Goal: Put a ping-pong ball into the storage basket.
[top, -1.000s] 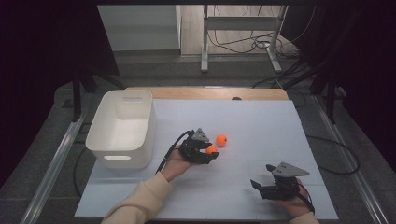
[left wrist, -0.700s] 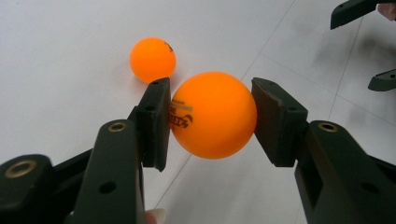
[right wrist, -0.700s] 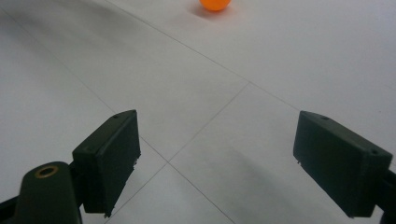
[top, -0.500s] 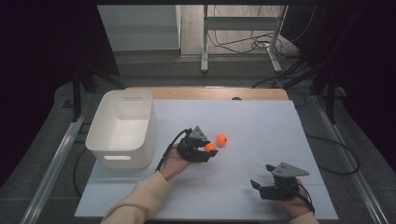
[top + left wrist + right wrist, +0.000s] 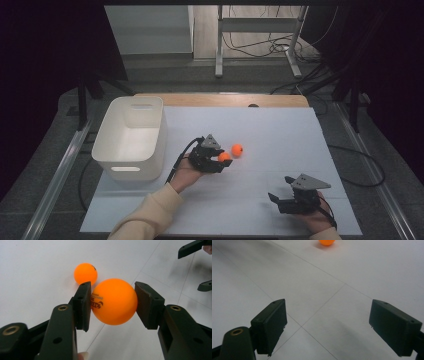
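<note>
A: High view first. We see the left gripper [image 5: 220, 162] clamped on a small orange plastic ball [image 5: 224, 157], mid-table on the pale grey table sheet [image 5: 260, 130]. A second orange ball [image 5: 237, 149] sits loose just beside it, up and to the right, apart from the jaws.

B: And the deep white plastic bin [image 5: 131, 135]?

A: Off to the left of the held ball, the opposite way from where the jaws point. That's the relation we think matters: if the ball goes into the bin, the left hand has to swing back left and lift over the near wall. The left hand is far nearer the bin than the right one.

B: Right gripper [image 5: 281, 192]?

A: Low on the right, near the table's front edge, well apart from both balls; jaws spread, nothing btwn them.

B: Left gripper view?

A: Both pads press the held ball [image 5: 114, 301] on opposite sides w/ black print by the left pad. The loose ball [image 5: 85, 273] lies just beyond the left jaw, close but we can't tell if it touches. A ball has no long axis, so grip angle shouldn't matter.

B: Right gripper view?

A: Jaws wide apart over bare sheet. The loose ball [image 5: 327, 242] shows far ahead at the top edge.
</note>
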